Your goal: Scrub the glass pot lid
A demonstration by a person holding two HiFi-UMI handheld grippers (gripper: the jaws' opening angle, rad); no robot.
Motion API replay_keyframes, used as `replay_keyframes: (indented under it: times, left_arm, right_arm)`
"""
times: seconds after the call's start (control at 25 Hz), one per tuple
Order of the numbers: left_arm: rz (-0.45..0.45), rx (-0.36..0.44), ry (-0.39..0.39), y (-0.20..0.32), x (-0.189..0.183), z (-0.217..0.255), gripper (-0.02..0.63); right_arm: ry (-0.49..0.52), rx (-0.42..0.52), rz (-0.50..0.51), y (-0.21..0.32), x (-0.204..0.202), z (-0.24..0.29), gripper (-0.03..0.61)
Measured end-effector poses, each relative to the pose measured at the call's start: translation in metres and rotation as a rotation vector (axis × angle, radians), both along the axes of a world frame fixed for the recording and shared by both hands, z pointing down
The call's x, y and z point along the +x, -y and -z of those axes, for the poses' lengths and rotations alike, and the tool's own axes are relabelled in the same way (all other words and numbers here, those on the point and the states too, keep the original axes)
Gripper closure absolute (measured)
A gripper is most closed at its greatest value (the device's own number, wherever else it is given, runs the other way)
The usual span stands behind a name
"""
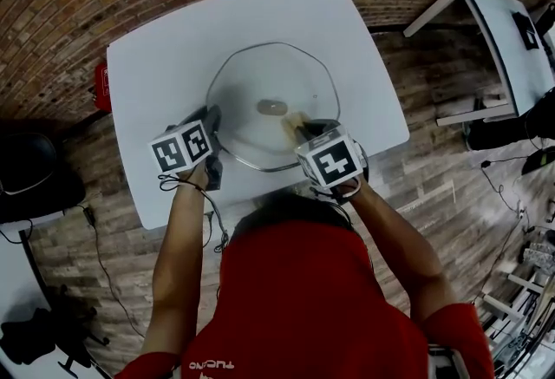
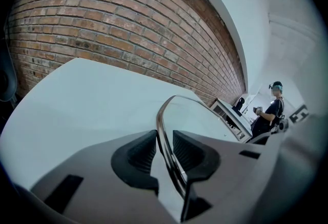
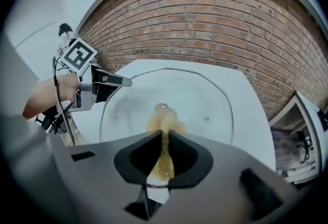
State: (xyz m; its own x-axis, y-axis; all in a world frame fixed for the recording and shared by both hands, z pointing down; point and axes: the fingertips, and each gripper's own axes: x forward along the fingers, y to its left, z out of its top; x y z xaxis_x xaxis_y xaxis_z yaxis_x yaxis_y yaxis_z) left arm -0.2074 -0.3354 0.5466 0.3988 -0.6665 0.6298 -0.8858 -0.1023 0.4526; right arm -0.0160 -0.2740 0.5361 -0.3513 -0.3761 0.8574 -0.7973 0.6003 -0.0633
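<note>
The round clear glass pot lid [image 1: 260, 78] lies mid-frame on the white surface [image 1: 156, 65]. The left tool [image 2: 165, 152] is clamped part-closed on its rim at lower left. The right tool [image 3: 165, 152] pinches a yellowish scrubbing pad [image 3: 163, 124], probably sponge, against the glass. Hard strokes could wrench the slick rim free, letting the lid skid.

Bright, even light here. The white desk [image 1: 165, 56] beyond the left claw [image 2: 164, 154] glows pale with no hard glare. A soft grey shadow lies on the glass lid [image 3: 205, 95], ahead and left of the right claw [image 3: 165, 154]. Both claw views bend hard: the brick wall [image 2: 102, 28] arcs overhead and the corners go black. Jaw bodies nearest the lens are soft, and the yellow scrubber [image 3: 164, 130] in the right claw smears. The head view is sharper, curving at its edges.
</note>
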Motion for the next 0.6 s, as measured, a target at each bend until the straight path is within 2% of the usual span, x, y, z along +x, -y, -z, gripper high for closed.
replay_keyframes:
  times: [0.12, 0.32, 0.6]
  left_arm:
    - [-0.001, 0.003, 0.0, 0.0, 0.001, 0.0, 0.505]
    - [0.003, 0.026, 0.012, 0.003, 0.001, 0.003, 0.505]
    - [0.016, 0.072, 0.012, 0.002, 0.0, 0.012, 0.502]
  right_arm:
    - [0.025, 0.001, -0.024, 0.003, 0.005, 0.005, 0.525]
    - [0.087, 0.053, -0.008, 0.023, -0.022, 0.017, 0.525]
    - [0.068, 0.091, -0.025, 0.071, -0.056, 0.01, 0.525]
